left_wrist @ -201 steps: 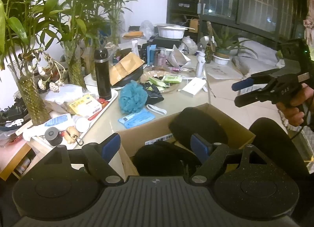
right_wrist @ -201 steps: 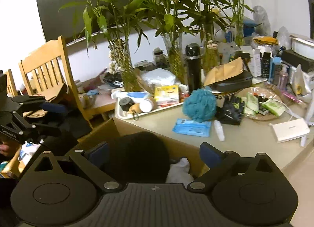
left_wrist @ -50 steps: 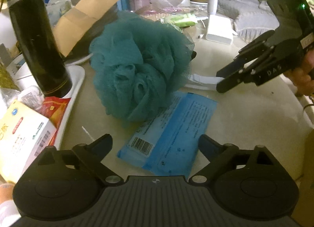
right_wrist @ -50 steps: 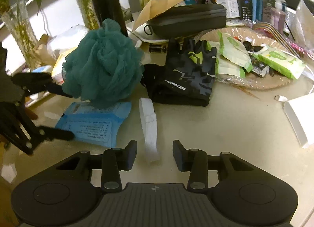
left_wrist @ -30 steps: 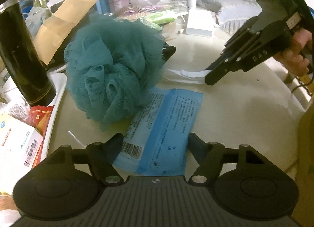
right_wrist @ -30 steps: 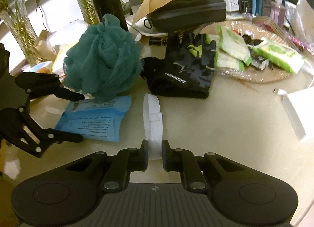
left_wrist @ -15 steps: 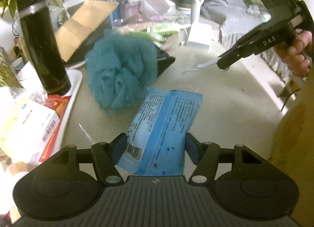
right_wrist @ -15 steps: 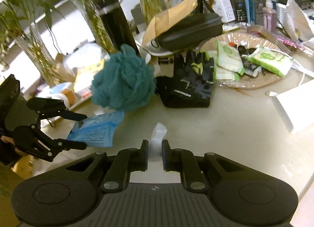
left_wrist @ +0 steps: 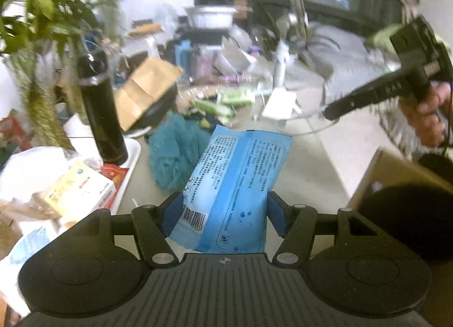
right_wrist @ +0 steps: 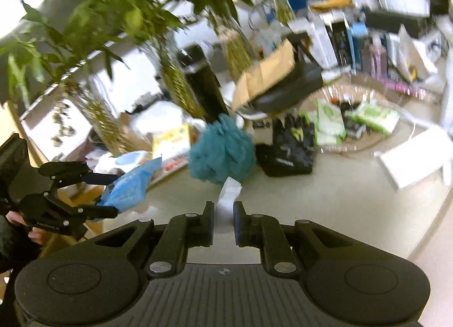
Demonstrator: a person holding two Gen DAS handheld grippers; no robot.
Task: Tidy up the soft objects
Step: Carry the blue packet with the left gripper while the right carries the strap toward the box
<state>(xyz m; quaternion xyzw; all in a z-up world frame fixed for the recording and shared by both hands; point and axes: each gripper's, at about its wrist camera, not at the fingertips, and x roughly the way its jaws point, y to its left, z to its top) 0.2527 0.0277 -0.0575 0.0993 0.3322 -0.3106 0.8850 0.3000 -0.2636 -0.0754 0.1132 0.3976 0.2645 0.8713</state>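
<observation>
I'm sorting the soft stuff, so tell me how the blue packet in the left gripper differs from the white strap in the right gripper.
The blue packet is broad, flat and printed with text and a barcode; the white strap is narrow and plain. The packet spreads the left gripper wide; the strap leaves the right gripper nearly closed. Both are lifted off the table.

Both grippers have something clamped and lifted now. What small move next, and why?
Probably carry the left gripper, shut on the blue wipes packet, rightward over the brown cardboard box and release; the packet is off the table and the box sits just right.
</observation>
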